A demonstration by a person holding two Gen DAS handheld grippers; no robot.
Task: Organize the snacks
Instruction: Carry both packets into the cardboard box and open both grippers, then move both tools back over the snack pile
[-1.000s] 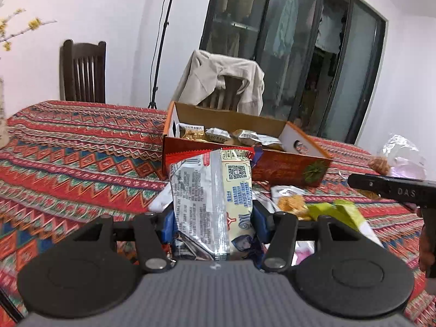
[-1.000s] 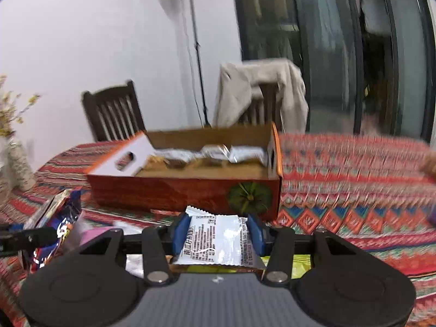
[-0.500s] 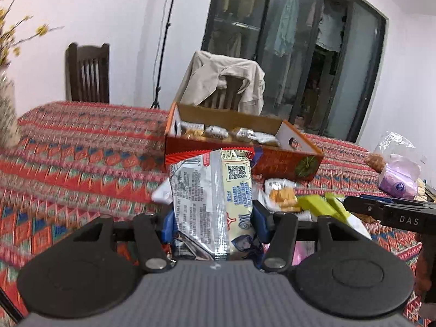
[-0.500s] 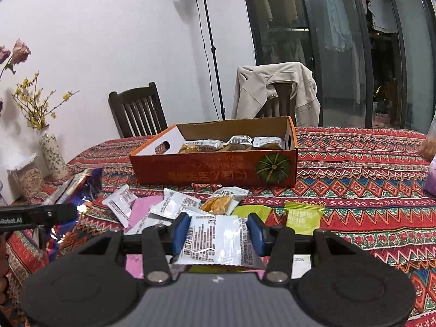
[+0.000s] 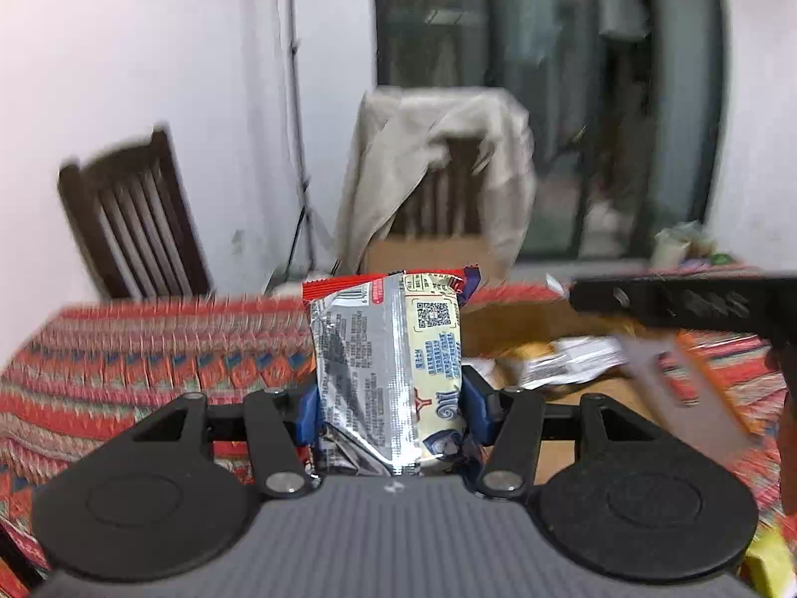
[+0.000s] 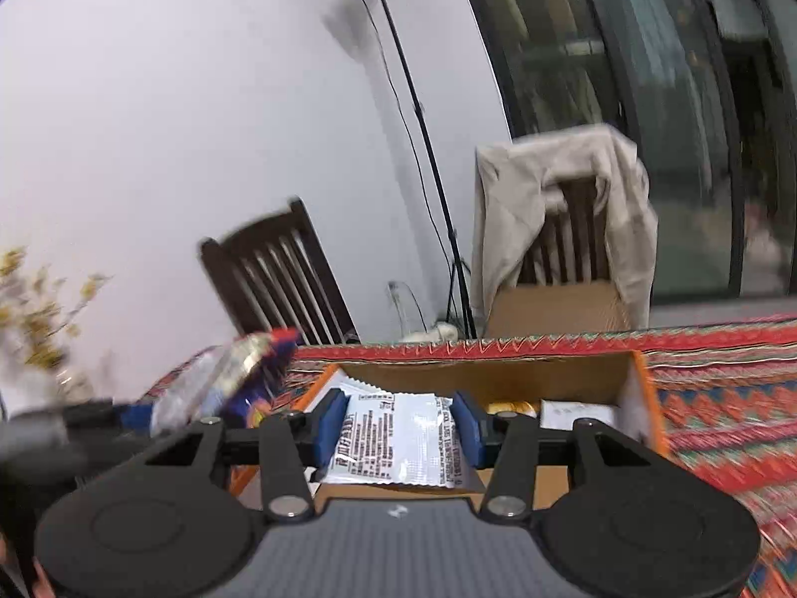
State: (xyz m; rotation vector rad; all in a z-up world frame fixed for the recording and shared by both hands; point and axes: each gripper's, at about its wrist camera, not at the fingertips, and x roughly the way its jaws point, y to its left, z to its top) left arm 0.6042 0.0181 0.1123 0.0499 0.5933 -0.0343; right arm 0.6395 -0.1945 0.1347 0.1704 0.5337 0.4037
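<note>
1. The left gripper point(image 5: 391, 411) has its blue fingers point(image 5: 305, 411) part-open and clamped on an upright silver-and-red snack packet point(image 5: 386, 373), held above the patterned surface point(image 5: 149, 349).
2. The right gripper point(image 6: 398, 431) grips a flat white snack packet point(image 6: 398, 443) over the open cardboard box point(image 6: 642, 398).
3. More wrapped snacks lie inside the box, at its far right.

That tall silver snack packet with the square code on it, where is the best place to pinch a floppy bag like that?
Low on its body, across the narrow width, coming in from its bottom end, as the left claw does now. The silver packet is flat and soft, so blue pads on its two side edges let it stand upright, red top seal free. Pinching only the top seal would probably let it dangle.
</note>
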